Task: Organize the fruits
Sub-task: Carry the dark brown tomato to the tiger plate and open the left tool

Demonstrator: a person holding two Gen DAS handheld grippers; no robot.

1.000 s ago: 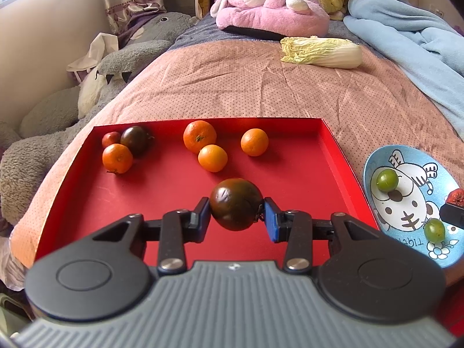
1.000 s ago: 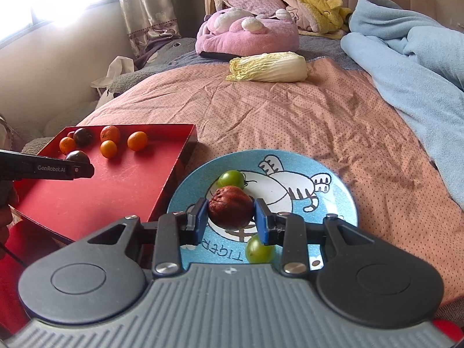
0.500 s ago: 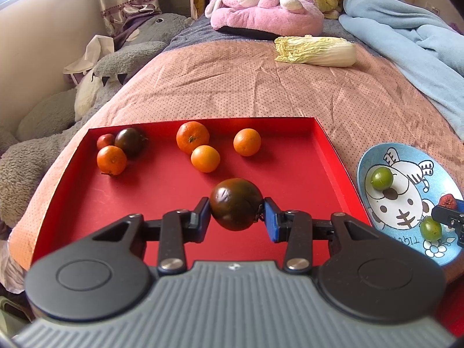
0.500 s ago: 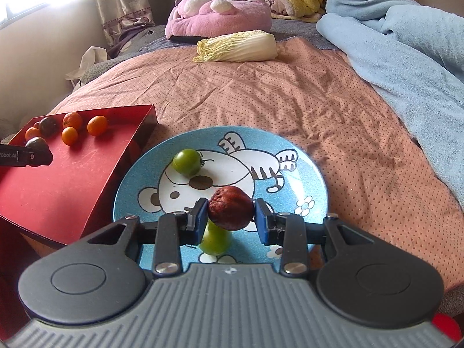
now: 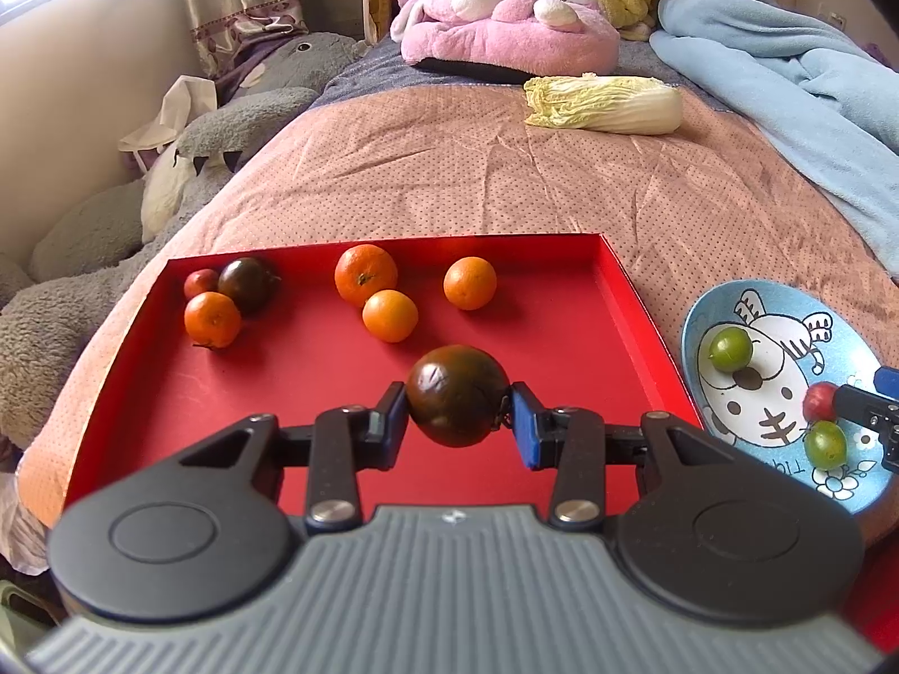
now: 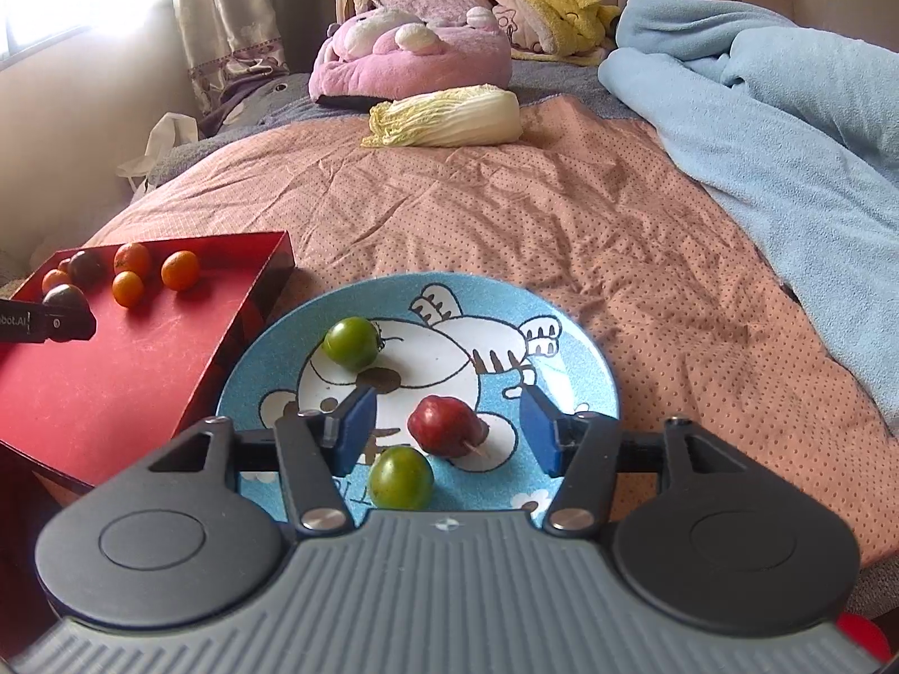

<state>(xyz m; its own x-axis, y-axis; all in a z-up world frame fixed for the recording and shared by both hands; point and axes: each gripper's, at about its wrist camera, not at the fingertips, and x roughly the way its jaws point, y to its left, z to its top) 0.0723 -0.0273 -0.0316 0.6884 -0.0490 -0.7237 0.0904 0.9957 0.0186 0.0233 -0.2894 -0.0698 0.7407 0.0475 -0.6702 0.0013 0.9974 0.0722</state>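
My left gripper (image 5: 456, 418) is shut on a dark brown tomato (image 5: 456, 401), held over the near part of the red tray (image 5: 168, 393). The tray holds several oranges (image 5: 365, 274), a second dark tomato (image 5: 247, 283) and a small red fruit (image 5: 201, 282) at its far side. My right gripper (image 6: 446, 438) is open over the blue cartoon plate (image 6: 562, 359). A dark red fruit (image 6: 444, 427) lies on the plate between the fingers, touching neither. Two green tomatoes (image 6: 351, 342) (image 6: 400, 477) also lie on the plate.
A napa cabbage (image 6: 449, 118) lies farther up the pink bedspread (image 6: 505, 224). A light blue blanket (image 6: 786, 140) covers the right side. Pink and grey plush toys (image 5: 505, 33) sit at the back and left. The plate sits right beside the tray's right wall.
My right gripper has opened and let go of the dark red fruit, which now rests on the plate. My left gripper still holds the dark tomato over the tray.
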